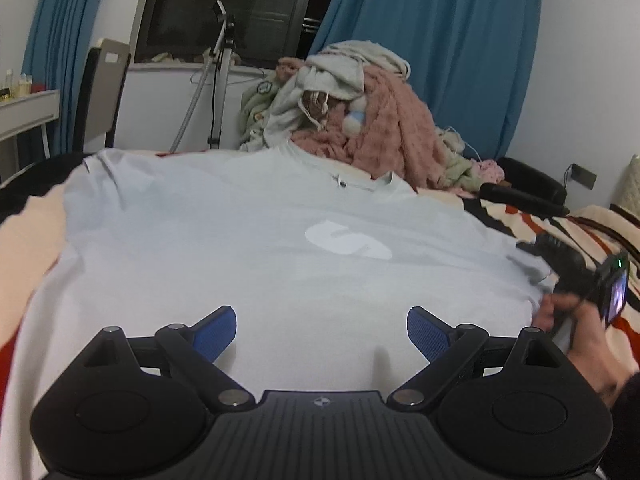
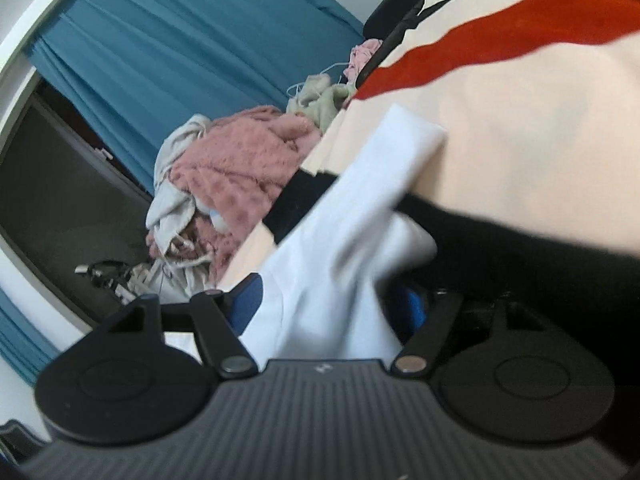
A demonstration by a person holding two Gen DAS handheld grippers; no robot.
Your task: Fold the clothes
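Lying face up on the bed (image 1: 36, 216), collar toward the clothes pile (image 1: 360, 112), the shirt (image 1: 248, 248) is spread almost flat, its pale logo (image 1: 348, 240) near the middle. It looks thin and limp, so my call is that it weighs next to nothing, drapes the instant it leaves the bed and keeps no shape of its own. Nothing fragile here, and the weave does not look slippery, but a pinch of a single layer could drag the rest into wrinkles.

Out at the shirt's right edge, the right gripper (image 1: 560, 276) is tilted over with the sleeve (image 2: 392, 168) bunched between its blue pads (image 2: 250, 300). The wrist view is blurred, and cloth hides the fingertips, so I cannot tell whether they are actually clamped. The hand (image 1: 576, 332) behind it sits just off the shirt, over the striped blanket (image 1: 592, 224).

At the shirt's hem, the left gripper (image 1: 322, 332) hovers with its fingers spread wide, nothing between them.

Best holds, as I read it: the sleeve cuff or shoulder seam on one side, the hem corner on the same side, lifted together so the fold line runs straight.

Beyond the collar rise the pile, a stand (image 1: 222, 80) and the curtains (image 1: 440, 60).
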